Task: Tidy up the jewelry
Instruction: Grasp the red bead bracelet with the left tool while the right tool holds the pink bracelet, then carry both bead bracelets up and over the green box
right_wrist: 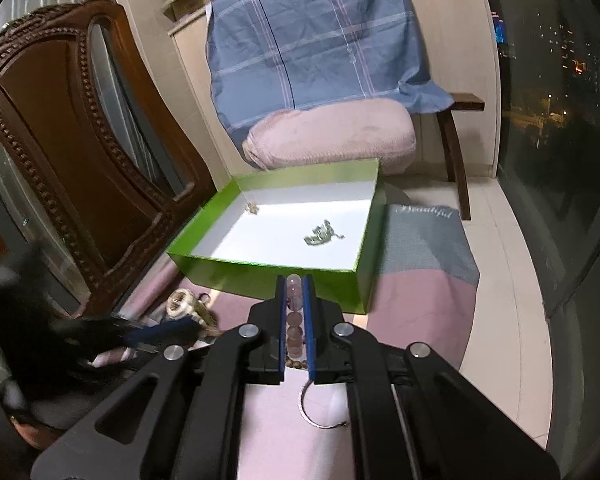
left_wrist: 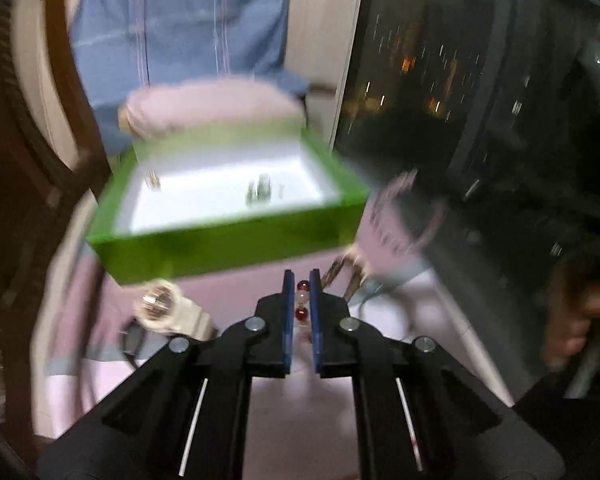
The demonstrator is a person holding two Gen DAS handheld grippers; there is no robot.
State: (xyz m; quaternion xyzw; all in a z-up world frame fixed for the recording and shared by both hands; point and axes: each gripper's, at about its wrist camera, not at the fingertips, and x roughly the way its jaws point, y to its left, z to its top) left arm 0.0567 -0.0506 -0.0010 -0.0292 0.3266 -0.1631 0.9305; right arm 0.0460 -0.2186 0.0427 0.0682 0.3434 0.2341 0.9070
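The left wrist view is blurred. My left gripper (left_wrist: 302, 280) is shut on a string of red and white beads (left_wrist: 301, 300), lifted above the pink cloth (left_wrist: 228, 300). My right gripper (right_wrist: 294, 282) is shut on a pink bead bracelet (right_wrist: 294, 314). Both grippers are just in front of the open green box (right_wrist: 268, 274). On the box's white floor lie a greenish chain (right_wrist: 320, 236) and a small piece (right_wrist: 253, 208). A pale watch (right_wrist: 184, 304) lies left of the grippers. A thin metal bangle (right_wrist: 312, 412) lies under the right gripper.
A carved wooden chair (right_wrist: 80, 140) stands close on the left. Behind the box is a pink cushion (right_wrist: 332, 136) under a blue plaid cloth (right_wrist: 316, 40). A grey and pink mat (right_wrist: 424, 248) and tiled floor lie to the right, before a dark window (right_wrist: 560, 120).
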